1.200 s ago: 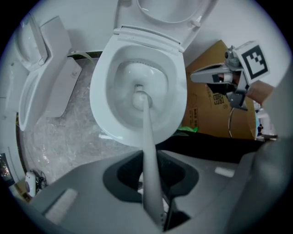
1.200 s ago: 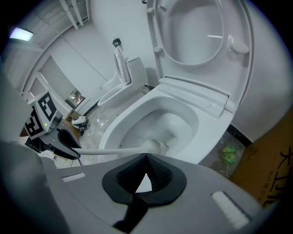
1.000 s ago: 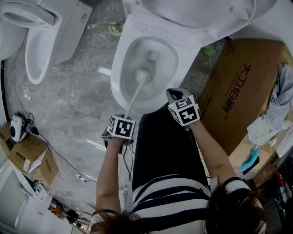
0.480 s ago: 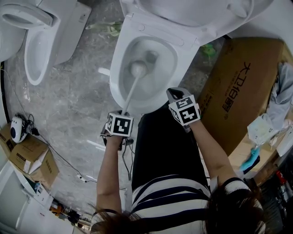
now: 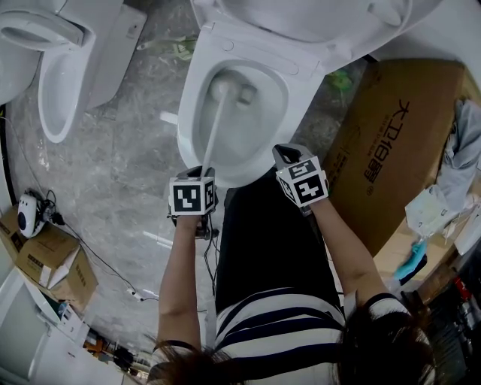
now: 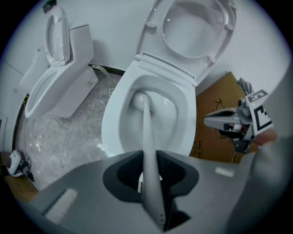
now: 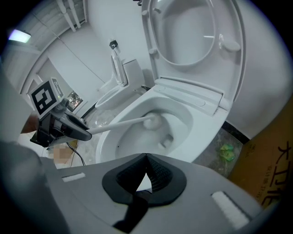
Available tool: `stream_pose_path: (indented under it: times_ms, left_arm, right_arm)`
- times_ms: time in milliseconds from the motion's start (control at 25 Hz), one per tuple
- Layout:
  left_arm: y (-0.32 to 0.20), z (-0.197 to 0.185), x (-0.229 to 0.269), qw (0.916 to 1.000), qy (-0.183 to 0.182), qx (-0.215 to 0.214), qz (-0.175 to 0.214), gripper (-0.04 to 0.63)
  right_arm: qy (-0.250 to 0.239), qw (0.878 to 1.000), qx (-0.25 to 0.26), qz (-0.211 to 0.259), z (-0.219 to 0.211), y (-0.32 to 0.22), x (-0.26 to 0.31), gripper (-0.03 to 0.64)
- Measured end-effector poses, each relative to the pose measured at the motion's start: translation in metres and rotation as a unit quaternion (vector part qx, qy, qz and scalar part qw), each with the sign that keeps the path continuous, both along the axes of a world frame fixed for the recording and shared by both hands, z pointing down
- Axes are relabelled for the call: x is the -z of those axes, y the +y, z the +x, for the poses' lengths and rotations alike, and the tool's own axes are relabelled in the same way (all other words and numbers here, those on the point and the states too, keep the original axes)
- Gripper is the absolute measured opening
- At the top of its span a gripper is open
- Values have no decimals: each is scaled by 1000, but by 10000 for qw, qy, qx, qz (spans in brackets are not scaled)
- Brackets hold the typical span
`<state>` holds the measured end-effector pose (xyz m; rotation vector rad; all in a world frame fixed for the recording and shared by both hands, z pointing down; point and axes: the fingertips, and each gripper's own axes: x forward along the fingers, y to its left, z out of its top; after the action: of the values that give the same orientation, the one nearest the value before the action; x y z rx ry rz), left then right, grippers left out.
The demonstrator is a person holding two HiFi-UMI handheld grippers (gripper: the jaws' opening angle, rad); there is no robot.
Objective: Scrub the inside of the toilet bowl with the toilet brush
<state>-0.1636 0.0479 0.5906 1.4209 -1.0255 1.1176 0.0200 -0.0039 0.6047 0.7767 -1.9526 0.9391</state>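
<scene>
Brush in the bowl, left gripper on the handle

Left gripper [image 6: 148, 168] is pinching the brush [image 5: 213, 129] by its handle. The head is down in the bowl [image 5: 188, 131] at upper centre of the head view, up by the back wall next to the drain hole. It looks like it's touching the porcelain, but hard to say for sure. Right gripper [image 7: 146, 165] has its jaws pressed together and hangs near the bowl's front rim, at its lower right. Lid [image 5: 316, 19] is up. Second toilet [image 5: 68, 83] is upper left, cardboard box [image 5: 391, 143] on the right.
</scene>
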Motion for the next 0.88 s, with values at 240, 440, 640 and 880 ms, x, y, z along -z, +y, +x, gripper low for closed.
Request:
stream_pose_path:
  times_ms: [240,440,640,880]
  left_arm:
    - [-6,6,-8,9998,101,159,26,0]
    - [-4,5,-13,9995,219,214,-49,0]
    - [-7,2,-18,9990,367,239,-81,0]
    - [-13,4,-23,9982,563,165,-92,0]
  right_arm:
    - [31,10000,-54,-8,3,0,-1,-5]
    - [56,9998,-165,-19,1,-2,0,-5]
    - [78,9997,-235,-41,-8,0,0,-5]
    - [80,9996,-275,-48,-22,3,2,-5]
